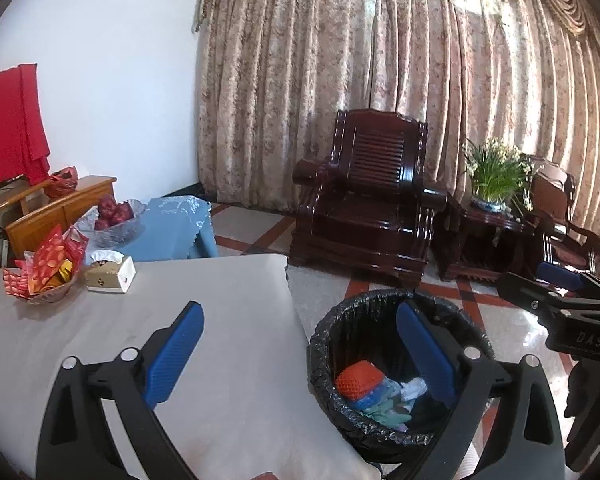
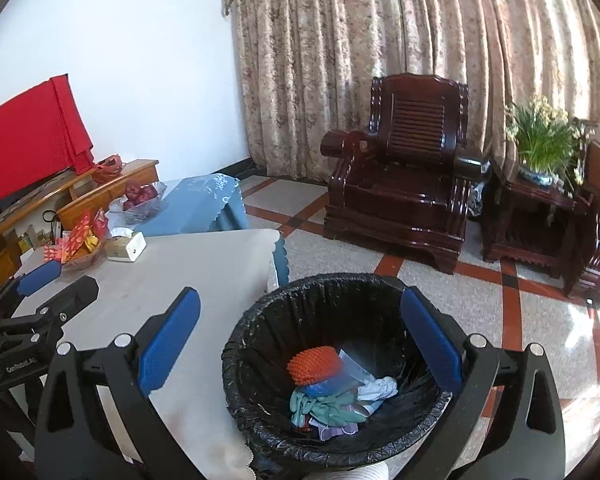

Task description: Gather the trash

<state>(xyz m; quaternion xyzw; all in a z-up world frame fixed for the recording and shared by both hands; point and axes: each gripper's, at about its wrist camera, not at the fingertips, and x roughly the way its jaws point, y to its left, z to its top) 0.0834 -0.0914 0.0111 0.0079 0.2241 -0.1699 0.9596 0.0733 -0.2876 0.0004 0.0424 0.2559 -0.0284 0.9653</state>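
Observation:
A trash bin with a black liner (image 2: 319,292) stands on the floor beside the table's right edge; it also shows in the left wrist view (image 1: 339,320). Inside lie an orange mesh piece (image 2: 313,364), a teal rag (image 2: 319,404), white crumpled paper (image 2: 379,388) and other scraps. My right gripper (image 2: 300,344) is open and empty, held above the bin. My left gripper (image 1: 300,348) is open and empty, over the table's right edge and the bin. Each gripper shows at the edge of the other's view.
The grey-clothed table (image 1: 220,320) carries a tissue box (image 1: 112,274) and a basket of red packets (image 1: 44,276) at its far left. Behind it stand a blue-clothed table with a fruit bowl (image 1: 114,218), a dark wooden armchair (image 1: 367,196), a side table with a plant (image 1: 493,178), and curtains.

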